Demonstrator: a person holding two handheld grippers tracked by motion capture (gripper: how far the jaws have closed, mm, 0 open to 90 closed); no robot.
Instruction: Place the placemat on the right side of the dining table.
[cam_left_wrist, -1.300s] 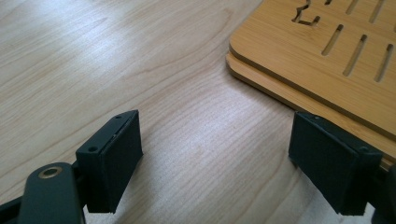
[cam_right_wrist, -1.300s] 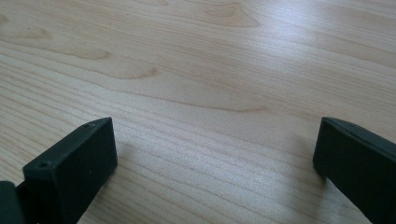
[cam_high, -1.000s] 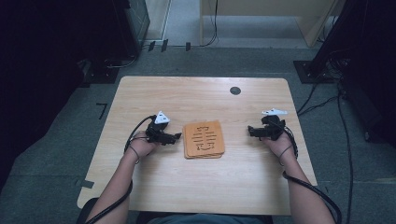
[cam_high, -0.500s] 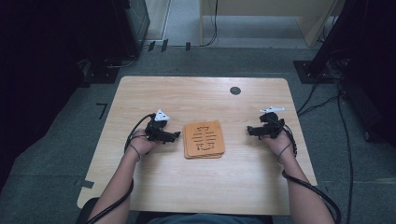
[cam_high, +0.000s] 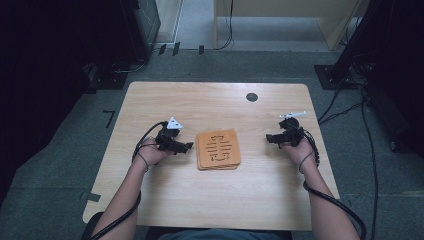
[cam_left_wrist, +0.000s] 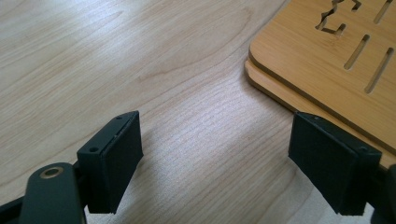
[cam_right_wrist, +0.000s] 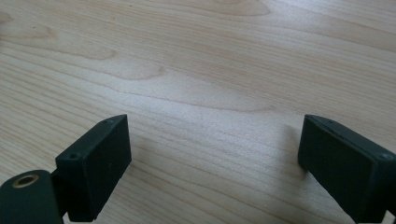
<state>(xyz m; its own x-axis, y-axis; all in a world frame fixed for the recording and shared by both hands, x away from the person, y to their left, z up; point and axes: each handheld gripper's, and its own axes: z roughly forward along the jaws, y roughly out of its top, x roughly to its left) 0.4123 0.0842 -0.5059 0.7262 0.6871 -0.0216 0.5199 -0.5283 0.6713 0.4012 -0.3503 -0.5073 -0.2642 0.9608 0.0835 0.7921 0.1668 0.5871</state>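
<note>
At the middle of the table (cam_high: 150, 210), seen from the high view, lies a small stack of bamboo coasters (cam_high: 218, 149), squared up and flat on the wood, the top one cut through with slots; nothing about it looks disturbed, so by my reading the work has hardly begun: no coaster is lifted, spread or set apart, and all of the handling is left to do.

The left gripper (cam_high: 186, 146) sits at nine o'clock of the stack, just beside it, its tips aimed toward three o'clock at the stack's near edge; in the left gripper view its jaws stand wide apart over bare wood, nothing between them, and the stack's corner (cam_left_wrist: 322, 60) lies at about one o'clock of the gap, close to one pad but, as far as I can tell, not touching it; two layers show at that edge.

The right gripper (cam_high: 270, 138) rests at three o'clock of the stack, well apart from it, pointing back toward nine o'clock; its jaws have just been closing a little, yet in the right gripper view they are spread wide, with only table grain between the pads (cam_right_wrist: 98, 163) and no coaster in reach; it grasps nothing.

Both hands lie low on the tabletop; I judge the left one the likelier to take the first coaster, being so much nearer.
</note>
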